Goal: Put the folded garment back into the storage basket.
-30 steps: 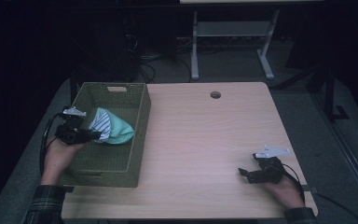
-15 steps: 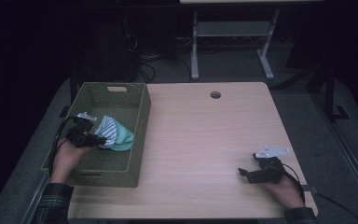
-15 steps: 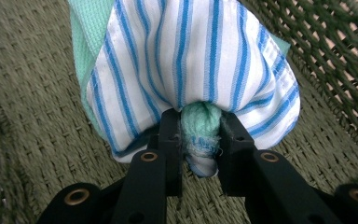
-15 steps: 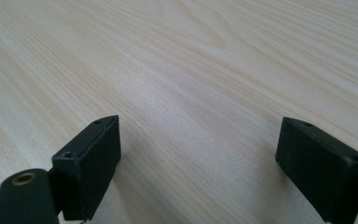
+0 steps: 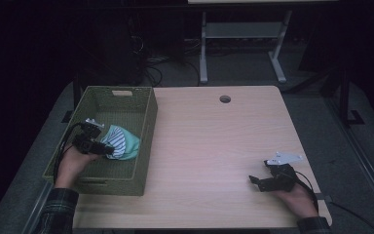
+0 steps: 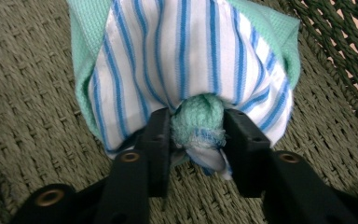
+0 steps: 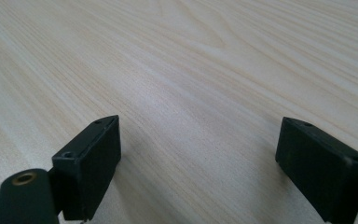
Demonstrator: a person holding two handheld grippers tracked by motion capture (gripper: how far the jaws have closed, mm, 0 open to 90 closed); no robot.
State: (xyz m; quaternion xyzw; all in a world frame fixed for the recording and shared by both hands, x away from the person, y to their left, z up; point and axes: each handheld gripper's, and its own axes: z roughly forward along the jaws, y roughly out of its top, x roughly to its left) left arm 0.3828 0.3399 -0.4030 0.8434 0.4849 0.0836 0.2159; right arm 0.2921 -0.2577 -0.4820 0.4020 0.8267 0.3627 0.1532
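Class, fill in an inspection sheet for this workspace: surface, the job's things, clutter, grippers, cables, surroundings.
Surface: pale wooden table with a round hole near its far edge.
Job's things: green woven basket at the table's left; striped and mint cloth bundle lying on its floor.
Clutter: nothing seen.
Grippers: left gripper inside the basket, jaws just opening, the bundle's knot between them; right gripper open over bare table.
Cables: one trailing from each gripper; more on the floor behind.
Surroundings: dark room, metal stand beyond the table.

Pale wooden table [image 5: 214, 146], green woven basket [image 5: 143, 122] at its left edge, round cable hole [image 5: 225, 99] near the far edge
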